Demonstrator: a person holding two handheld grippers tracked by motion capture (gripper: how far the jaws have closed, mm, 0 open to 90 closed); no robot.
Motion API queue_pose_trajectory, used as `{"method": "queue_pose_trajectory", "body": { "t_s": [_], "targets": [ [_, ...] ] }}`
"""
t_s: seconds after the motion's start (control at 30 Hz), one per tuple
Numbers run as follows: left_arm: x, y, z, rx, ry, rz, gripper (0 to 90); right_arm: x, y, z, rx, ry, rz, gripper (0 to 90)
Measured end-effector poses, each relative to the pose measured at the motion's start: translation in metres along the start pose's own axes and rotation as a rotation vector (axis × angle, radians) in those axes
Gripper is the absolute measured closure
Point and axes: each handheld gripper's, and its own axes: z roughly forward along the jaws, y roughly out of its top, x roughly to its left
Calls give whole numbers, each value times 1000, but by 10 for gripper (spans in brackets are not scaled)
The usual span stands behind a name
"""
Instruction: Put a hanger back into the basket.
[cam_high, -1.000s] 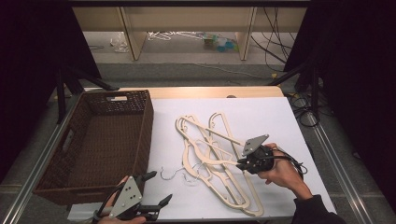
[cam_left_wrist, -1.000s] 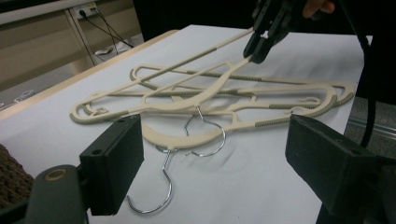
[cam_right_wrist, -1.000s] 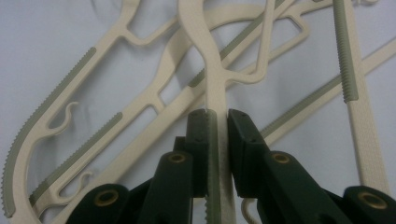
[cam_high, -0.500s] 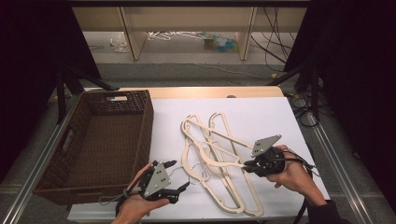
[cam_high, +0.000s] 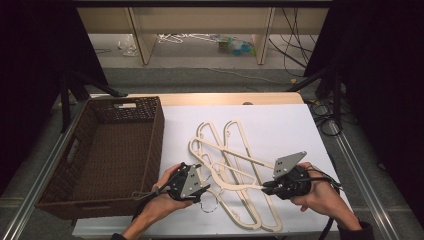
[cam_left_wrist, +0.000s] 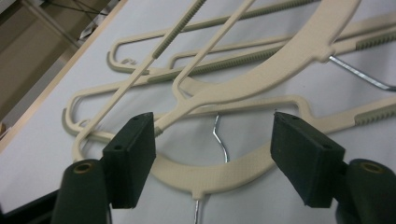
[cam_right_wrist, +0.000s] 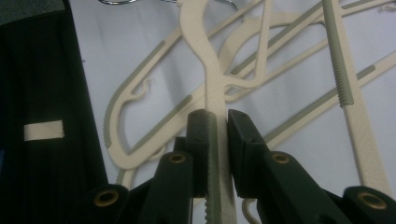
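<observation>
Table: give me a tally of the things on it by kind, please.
Cream hangers: 3, going by the metal hooks; they overlap in a pile
Brown wicker basket: 1
Total: 4

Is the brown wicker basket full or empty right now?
Empty. The high view looks straight into the basket and shows only its bare woven floor; the cream hangers all lie outside it on the white table.

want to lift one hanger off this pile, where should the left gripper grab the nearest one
Grip the nearest hanger at the curved neck where its wire hook joins. It lies flat between the open left gripper, so come straight down, a jaw each side.
</observation>
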Motion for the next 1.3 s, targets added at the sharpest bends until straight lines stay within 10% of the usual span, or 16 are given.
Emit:
{"method": "queue_pose_trajectory", "body": {
  "t_s": [0.37,0.77,1.13,1.3],
  "targets": [
    [-6,13,21,-45,-26,243,380,1,1,3,3,27,-10,793],
    [-9,20,23,-81,-107,467,653,-9,-9,5,3,61,-15,792],
    [-6,46,21,-86,-93,583,782,-26,-29,8,3,83,18,776],
    [-2,61,17,-84,-61,627,842,-30,-30,2,-9,3,57,688]
  ]
}}
